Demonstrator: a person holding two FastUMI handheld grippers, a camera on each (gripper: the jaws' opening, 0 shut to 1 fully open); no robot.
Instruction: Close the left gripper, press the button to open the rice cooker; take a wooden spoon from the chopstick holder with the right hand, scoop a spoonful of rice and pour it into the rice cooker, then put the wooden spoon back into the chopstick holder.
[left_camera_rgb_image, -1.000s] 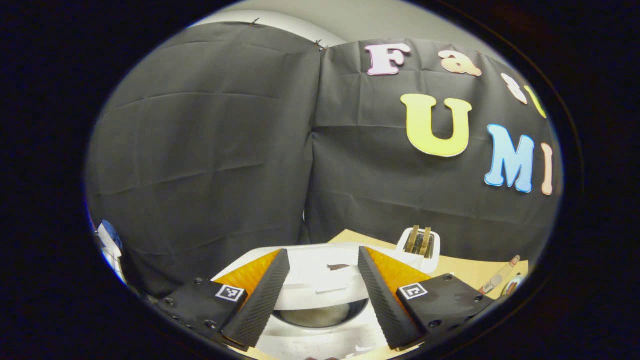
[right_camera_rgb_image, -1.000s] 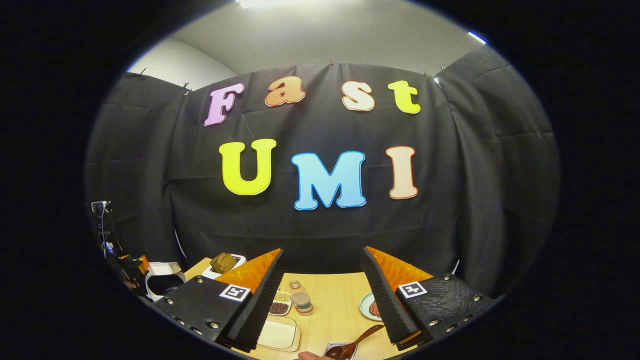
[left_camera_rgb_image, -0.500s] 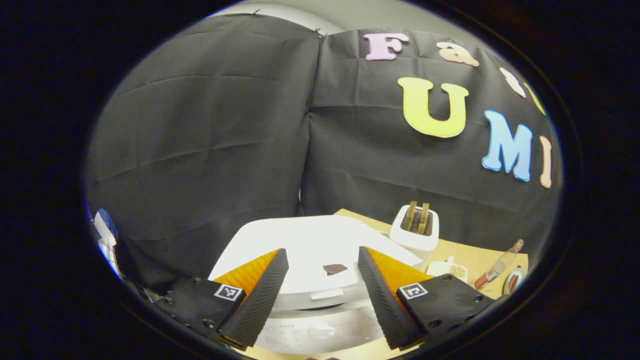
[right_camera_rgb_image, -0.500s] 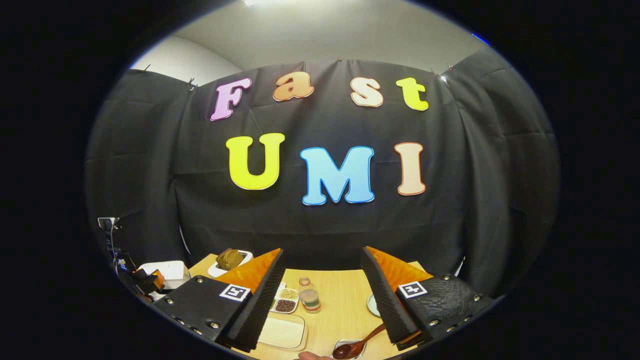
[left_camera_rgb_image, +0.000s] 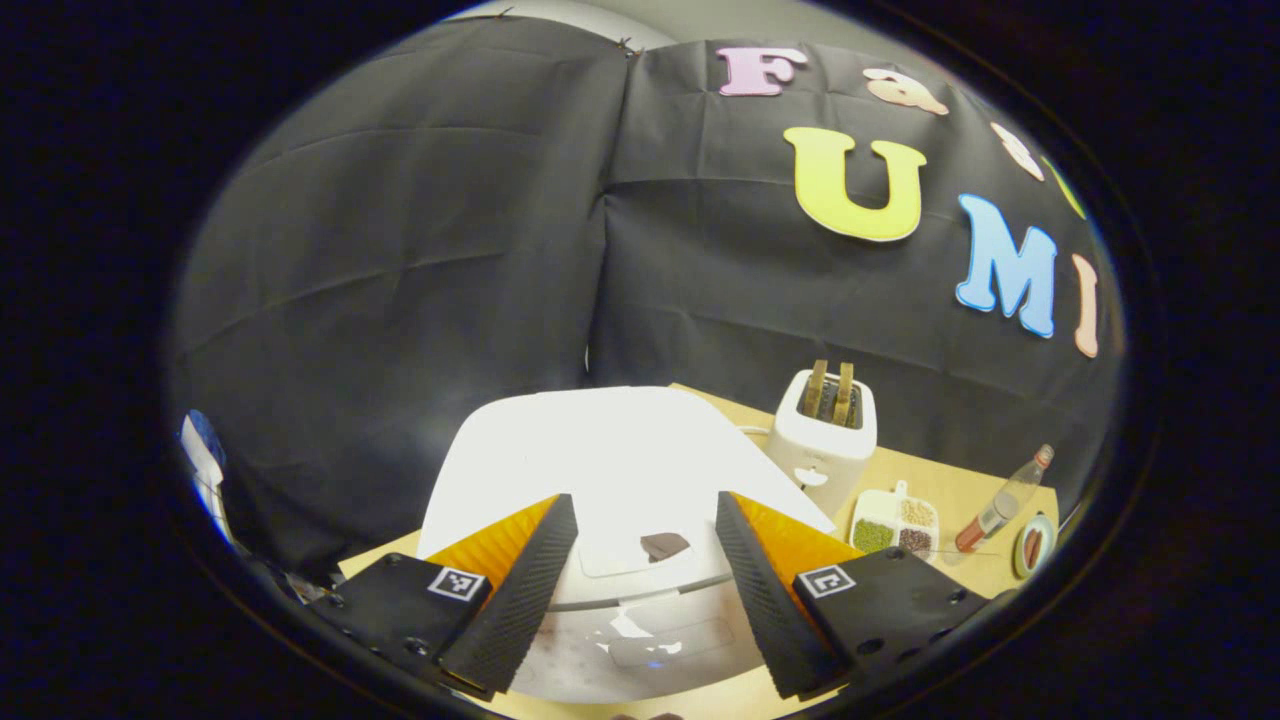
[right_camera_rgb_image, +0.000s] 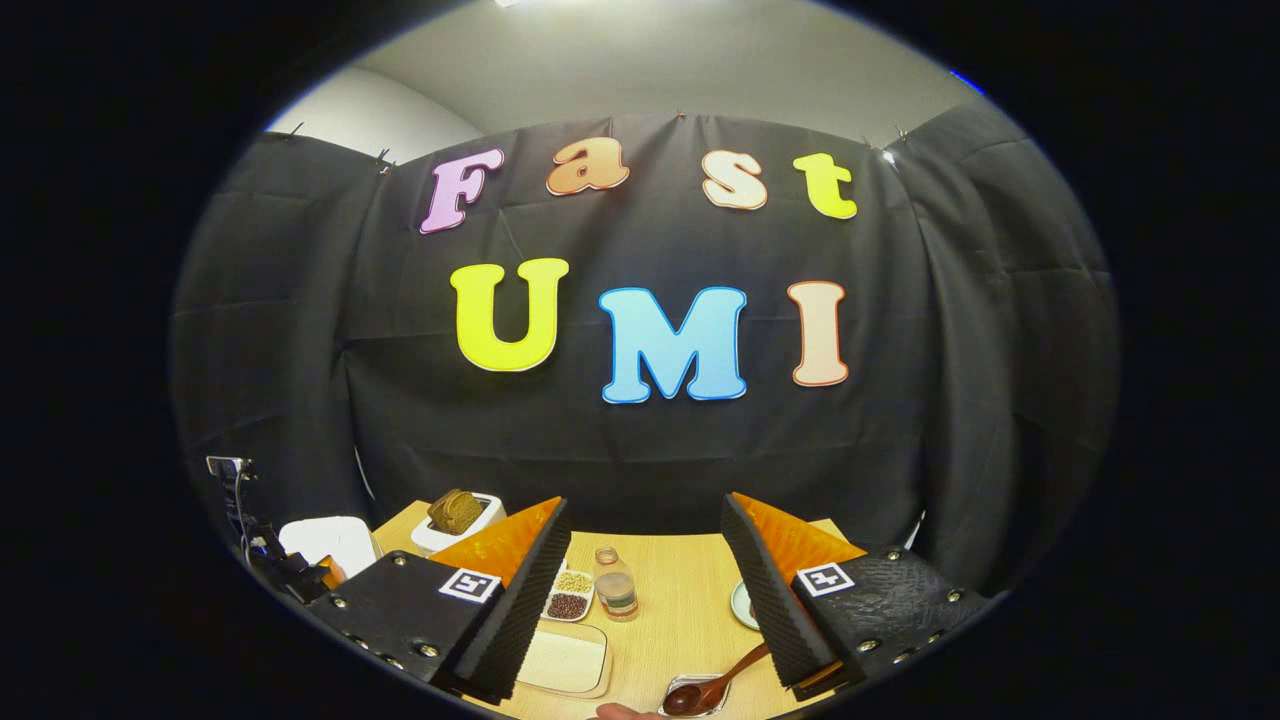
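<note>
The white rice cooker (left_camera_rgb_image: 620, 460) stands with its lid down, and a small dark button (left_camera_rgb_image: 665, 545) sits at the lid's front edge. My left gripper (left_camera_rgb_image: 645, 500) hovers open just above and in front of the lid, one finger on each side of the button. In the right gripper view the cooker (right_camera_rgb_image: 330, 540) is at the far left. My right gripper (right_camera_rgb_image: 645, 502) is open and holds nothing. Below it a dark wooden spoon (right_camera_rgb_image: 715, 685) lies with its bowl in a small metal holder (right_camera_rgb_image: 690, 698). A shallow tray of white rice (right_camera_rgb_image: 565, 660) sits to the holder's left.
On the wooden table (right_camera_rgb_image: 680, 600) are a white toaster (left_camera_rgb_image: 825, 440) holding bread, a divided dish of beans (left_camera_rgb_image: 895, 520), a small bottle (right_camera_rgb_image: 615, 595) and a plate (right_camera_rgb_image: 740, 605). Black cloth walls close in behind. A bit of a hand (right_camera_rgb_image: 620, 712) shows at the bottom edge.
A second ago the cooker's inner pot showed under a raised lid; the lid now lies shut. The left gripper has drawn back and up. The right gripper tilted down slightly.
</note>
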